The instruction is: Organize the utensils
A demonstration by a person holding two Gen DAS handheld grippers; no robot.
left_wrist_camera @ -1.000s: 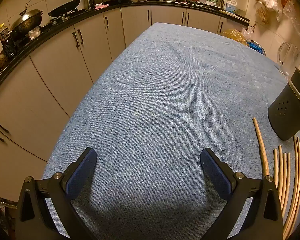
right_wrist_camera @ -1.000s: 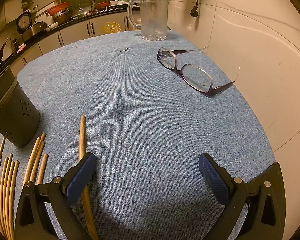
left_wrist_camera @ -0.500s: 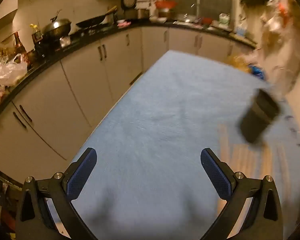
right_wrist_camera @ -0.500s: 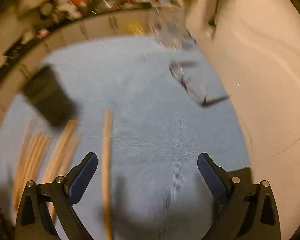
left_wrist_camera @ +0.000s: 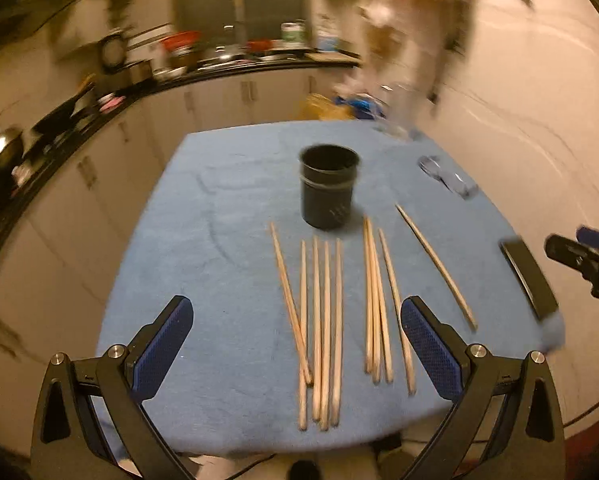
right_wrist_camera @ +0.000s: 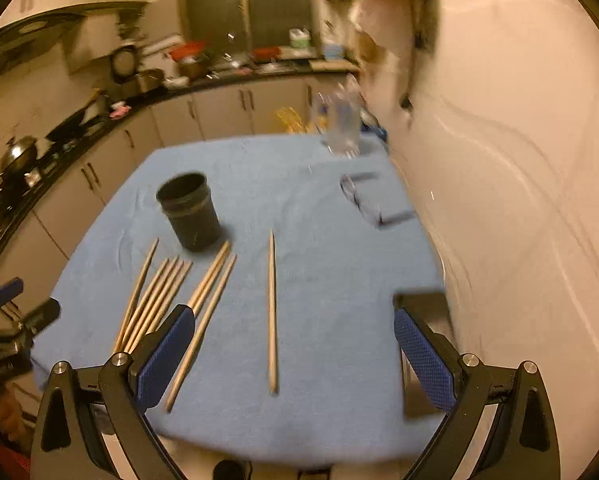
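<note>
The left tool is held wide open above the near edge of the table, with nothing between its blue pads. The right tool is likewise spread wide and empty. Wooden chopsticks are laid flat on the blue cloth in loose groups, one chopstick apart. Just behind them a black holder is stood upright. Glasses and a clear mug are seen farther back.

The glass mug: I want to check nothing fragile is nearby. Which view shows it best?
The right wrist view: the mug stands blurred at the table's far edge. In the left wrist view that spot is only a smear, so the mug can't be made out.
</note>
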